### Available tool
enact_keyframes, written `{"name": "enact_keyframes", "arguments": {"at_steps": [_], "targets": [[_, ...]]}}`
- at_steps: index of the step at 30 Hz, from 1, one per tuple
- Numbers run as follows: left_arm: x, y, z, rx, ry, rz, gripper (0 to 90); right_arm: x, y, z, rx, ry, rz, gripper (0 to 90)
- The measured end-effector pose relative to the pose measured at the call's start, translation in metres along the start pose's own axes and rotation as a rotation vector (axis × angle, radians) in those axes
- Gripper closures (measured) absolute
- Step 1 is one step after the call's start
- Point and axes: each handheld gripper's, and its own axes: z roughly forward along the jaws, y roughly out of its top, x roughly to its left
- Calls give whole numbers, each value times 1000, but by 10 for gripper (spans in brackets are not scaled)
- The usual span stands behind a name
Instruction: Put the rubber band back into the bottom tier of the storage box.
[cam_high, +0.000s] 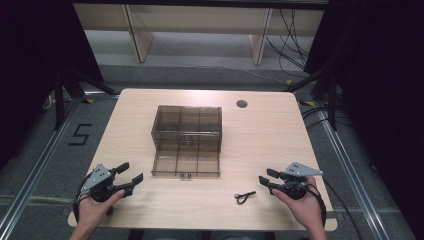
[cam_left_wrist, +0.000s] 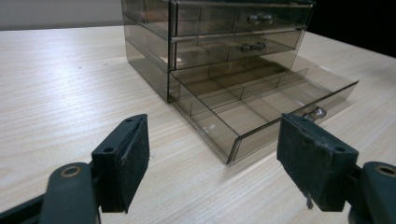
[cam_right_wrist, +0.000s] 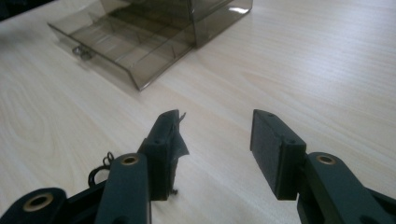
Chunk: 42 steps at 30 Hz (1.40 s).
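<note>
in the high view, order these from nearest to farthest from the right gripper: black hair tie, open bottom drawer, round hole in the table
From the right gripper:
1. Black hair tie, just to its left, near the front edge.
2. Open bottom drawer, farther left, mid-table.
3. Round hole, at the table's far side.

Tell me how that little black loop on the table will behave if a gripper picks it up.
The black loop lies flat beside the right gripper. It looks thin and twisted like a hair tie or cord, so probably floppy and very light. Being so low on the table, it may slide or be hard to pinch.
</note>
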Motion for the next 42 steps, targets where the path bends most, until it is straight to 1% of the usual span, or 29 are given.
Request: {"name": "enact_keyframes", "arguments": {"at_steps": [1,2,5,6,7,8,9,10,11,13,14,17,19,20,21,23,24,29,30,32,33,34,35,36,38,39,40,41,42], "targets": [[0,0,0,5,1,-1,255,-1,1,0,13,3,-20,534],[0,0,0,8,9,3,255,2,2,-1,45,-2,-10,534],[0,0,1,7,0,9,254,5,7,-1,96,17,-47,535],[-1,0,1,17,7,15,253,5,9,-1,127,27,-63,535],[-2,0,1,21,8,17,253,8,10,-1,166,32,-52,535],[-2,1,1,25,7,22,253,7,13,0,190,33,-102,536],[-2,0,2,19,-1,25,254,9,15,0,224,21,-109,536],[-2,0,2,21,0,29,256,10,19,1,264,33,-154,536],[-2,0,3,22,1,29,256,15,18,4,253,31,-107,536],[-2,1,2,33,9,28,257,15,24,4,310,40,-164,537],[-2,1,2,31,8,26,258,16,26,5,322,61,-184,538],[-1,0,3,22,3,21,259,20,34,7,411,79,-208,539],[-1,0,3,22,3,22,260,22,35,9,442,87,-218,540],[-1,0,3,23,3,21,260,22,37,11,465,79,-241,540],[-2,0,3,24,3,23,260,21,39,12,481,102,-274,540],[-2,1,2,32,10,24,259,22,41,14,523,115,-290,539],[-2,1,2,32,9,24,260,23,42,14,538,118,-288,540],[-1,0,3,22,2,22,260,25,46,20,582,140,-353,547],[-2,0,3,22,3,22,260,26,46,20,592,129,-352,549],[-2,0,3,22,4,23,261,28,48,21,614,143,-360,552],[-2,0,3,24,5,23,261,27,49,22,615,150,-390,552],[-2,1,2,29,9,25,261,29,51,22,633,147,-387,553],[-2,1,2,32,11,26,261,29,51,24,639,160,-408,553],[-2,1,2,34,11,27,261,30,52,25,662,160,-409,555],[-2,1,2,35,11,26,261,31,53,29,690,181,-447,565],[-2,1,2,35,12,25,261,32,54,30,714,171,-453,567],[-2,1,2,35,12,25,261,32,56,33,734,186,-494,570],[-2,1,2,35,12,24,261,33,56,34,744,185,-487,571],[-2,1,2,35,12,24,261,33,56,36,752,194,-513,572]]}}
